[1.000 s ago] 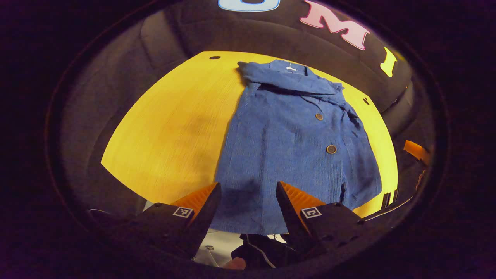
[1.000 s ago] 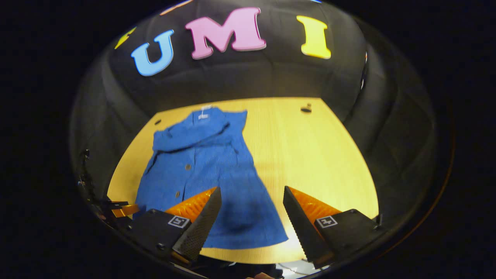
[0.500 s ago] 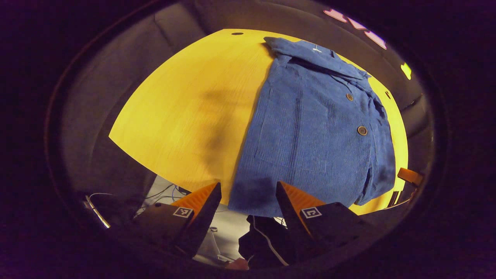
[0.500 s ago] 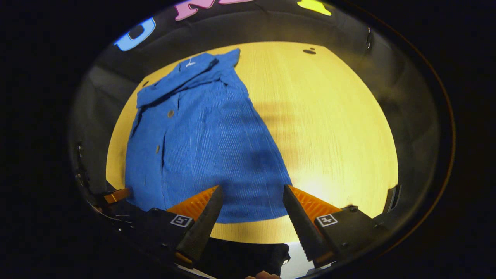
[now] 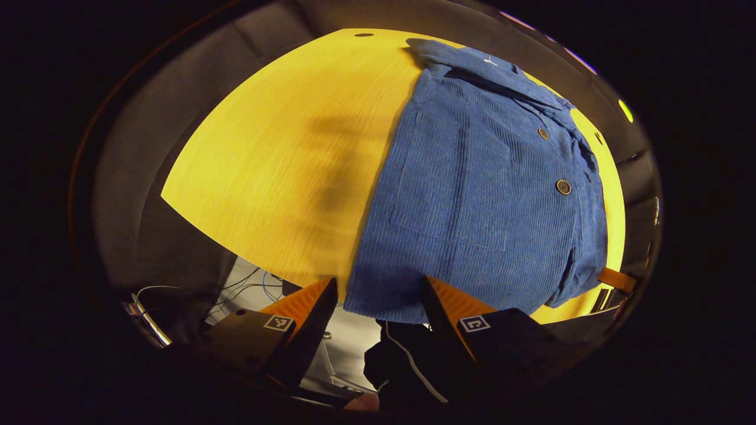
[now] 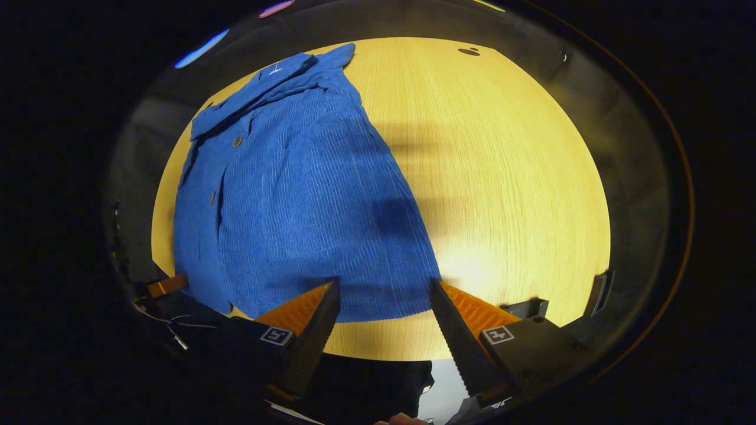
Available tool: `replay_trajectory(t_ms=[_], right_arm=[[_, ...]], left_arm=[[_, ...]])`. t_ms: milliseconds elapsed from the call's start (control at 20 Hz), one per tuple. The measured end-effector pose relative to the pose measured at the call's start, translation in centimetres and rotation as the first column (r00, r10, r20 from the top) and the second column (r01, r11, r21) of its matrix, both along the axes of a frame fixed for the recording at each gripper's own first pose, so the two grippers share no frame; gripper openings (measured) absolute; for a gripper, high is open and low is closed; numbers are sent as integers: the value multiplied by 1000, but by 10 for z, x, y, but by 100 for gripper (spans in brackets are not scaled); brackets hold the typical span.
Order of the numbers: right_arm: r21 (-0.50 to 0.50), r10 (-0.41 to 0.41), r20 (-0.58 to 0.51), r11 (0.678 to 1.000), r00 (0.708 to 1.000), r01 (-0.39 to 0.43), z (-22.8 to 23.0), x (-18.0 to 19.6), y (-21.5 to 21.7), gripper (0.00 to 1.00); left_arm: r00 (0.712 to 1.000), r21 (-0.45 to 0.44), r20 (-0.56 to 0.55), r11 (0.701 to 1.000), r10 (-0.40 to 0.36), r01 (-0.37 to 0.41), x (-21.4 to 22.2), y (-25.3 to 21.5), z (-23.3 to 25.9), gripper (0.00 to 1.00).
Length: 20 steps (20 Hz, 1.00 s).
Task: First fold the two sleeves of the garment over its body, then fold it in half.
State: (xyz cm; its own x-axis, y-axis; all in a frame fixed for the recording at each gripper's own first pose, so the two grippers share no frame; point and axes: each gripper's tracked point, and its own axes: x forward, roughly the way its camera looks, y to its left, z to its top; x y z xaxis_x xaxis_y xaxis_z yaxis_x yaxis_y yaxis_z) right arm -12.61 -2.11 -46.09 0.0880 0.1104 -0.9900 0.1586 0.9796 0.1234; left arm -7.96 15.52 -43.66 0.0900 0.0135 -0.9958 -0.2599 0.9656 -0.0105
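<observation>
A blue corduroy jacket (image 5: pixel 478 189) lies flat on the yellow wooden table (image 5: pixel 283 171), collar at the far end, hem toward me, both sleeves folded over its body. Two buttons run down its front. My left gripper (image 5: pixel 378 295) hovers open above the hem's left corner. In the right gripper view the same jacket (image 6: pixel 295 195) covers the table's left half, and my right gripper (image 6: pixel 384 298) hangs open over the hem's right corner, nothing between its fingers. The other gripper's finger (image 6: pixel 168 285) peeks in at the left edge.
The table's near edge (image 6: pixel 378 348) lies just under my grippers. Below it are cables and a pale floor (image 5: pixel 248 289) and a person's dark sleeve (image 5: pixel 407 366). Bare tabletop (image 6: pixel 508 177) lies right of the jacket. Small dark holes (image 6: pixel 469 52) mark the far corners.
Both grippers have tilted downward and come closer to the jacket's hem; the booth wall has slid out of sight. The jacket has not moved. Both stay open.
</observation>
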Motion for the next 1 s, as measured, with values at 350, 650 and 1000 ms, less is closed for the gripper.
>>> replay_trajectory(t_ms=[350,650,1000], right_arm=[[-25,13,-13,1000,1000,-13,-6,-1,-9,100],[-22,0,-26,1000,1000,0,-11,3,-12,100],[-50,36,-21,998,999,-37,-8,5,-26,100]], left_arm=[[999,6,-8,999,-32,32,4,-9,-2,84],[999,6,-14,999,-45,45,4,-11,-2,84],[999,-3,-15,999,-48,48,0,-14,-2,84]])
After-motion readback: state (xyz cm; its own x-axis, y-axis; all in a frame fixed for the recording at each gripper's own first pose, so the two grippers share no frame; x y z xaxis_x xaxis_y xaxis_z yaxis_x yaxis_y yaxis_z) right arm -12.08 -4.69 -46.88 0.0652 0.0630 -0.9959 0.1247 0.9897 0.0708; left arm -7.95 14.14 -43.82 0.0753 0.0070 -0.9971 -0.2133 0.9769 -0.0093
